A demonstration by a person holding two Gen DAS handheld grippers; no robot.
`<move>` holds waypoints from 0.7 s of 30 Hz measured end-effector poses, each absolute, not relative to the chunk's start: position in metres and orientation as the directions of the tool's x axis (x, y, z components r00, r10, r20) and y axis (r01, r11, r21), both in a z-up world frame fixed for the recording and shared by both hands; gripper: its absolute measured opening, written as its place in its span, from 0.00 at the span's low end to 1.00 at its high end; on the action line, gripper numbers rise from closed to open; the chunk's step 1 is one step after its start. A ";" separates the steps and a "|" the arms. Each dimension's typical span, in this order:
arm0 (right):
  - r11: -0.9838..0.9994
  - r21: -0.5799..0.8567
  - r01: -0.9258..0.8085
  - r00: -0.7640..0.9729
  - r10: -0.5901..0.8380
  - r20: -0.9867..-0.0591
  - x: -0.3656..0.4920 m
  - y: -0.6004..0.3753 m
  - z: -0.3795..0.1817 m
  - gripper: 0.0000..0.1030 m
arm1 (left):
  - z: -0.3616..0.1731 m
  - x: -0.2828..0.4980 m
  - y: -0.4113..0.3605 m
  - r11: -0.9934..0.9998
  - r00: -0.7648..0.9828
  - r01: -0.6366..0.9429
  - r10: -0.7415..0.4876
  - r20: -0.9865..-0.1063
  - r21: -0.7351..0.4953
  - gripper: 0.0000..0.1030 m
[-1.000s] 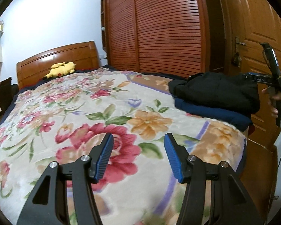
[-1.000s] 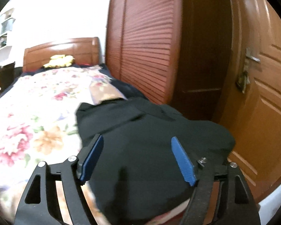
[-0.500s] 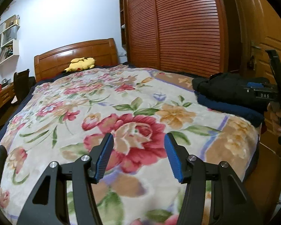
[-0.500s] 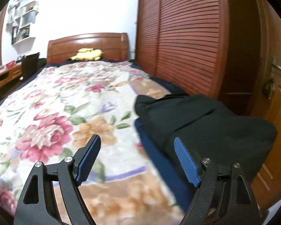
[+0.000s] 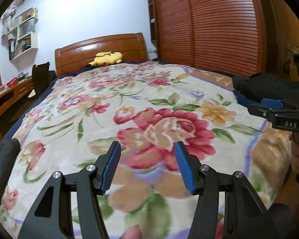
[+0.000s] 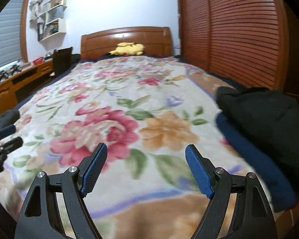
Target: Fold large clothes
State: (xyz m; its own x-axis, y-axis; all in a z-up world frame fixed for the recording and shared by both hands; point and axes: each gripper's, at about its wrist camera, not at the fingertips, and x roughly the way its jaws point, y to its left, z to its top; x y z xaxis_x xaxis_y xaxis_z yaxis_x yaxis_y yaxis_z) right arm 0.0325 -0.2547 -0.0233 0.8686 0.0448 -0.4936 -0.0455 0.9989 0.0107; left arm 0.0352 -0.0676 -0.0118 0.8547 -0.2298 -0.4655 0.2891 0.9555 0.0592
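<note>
While the left tool (image 5: 147,165) and right tool (image 6: 146,169) both hover spread and empty over the floral blanket (image 6: 129,103), the folded black garment (image 6: 265,111) lies atop a navy one (image 6: 249,151) at the bed's right edge.

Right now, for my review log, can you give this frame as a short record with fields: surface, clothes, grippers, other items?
surface: bed with floral blanket
clothes: black garment folded on top of a navy garment, at the blanket's right edge
left gripper: open, nothing between the jaws, over the blanket
right gripper: open, nothing between the jaws, beside the stack, not touching it
other items: yellow plush toy by the headboard; slatted wardrobe doors on the right
</note>
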 end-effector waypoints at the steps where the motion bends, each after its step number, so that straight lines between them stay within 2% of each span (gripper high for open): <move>1: 0.998 0.008 -0.061 0.869 0.057 -0.491 0.036 -0.245 -0.023 0.80 | -0.012 0.037 -0.061 0.960 0.858 0.277 -0.225 -0.463 0.048 0.54; 21: 0.961 0.013 -0.276 0.872 0.257 -0.418 0.084 -0.097 -0.025 0.80 | -0.004 0.041 0.050 0.998 0.926 0.053 -0.059 -0.372 -0.028 0.54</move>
State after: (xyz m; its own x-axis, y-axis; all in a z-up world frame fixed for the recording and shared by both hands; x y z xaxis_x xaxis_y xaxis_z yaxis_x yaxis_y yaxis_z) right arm 0.0837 -0.0966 -0.0247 0.8717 0.2565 -0.4176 -0.2764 0.9610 0.0134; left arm 0.0410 0.0503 -0.0040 0.9264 -0.0591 -0.3718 0.0526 0.9982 -0.0277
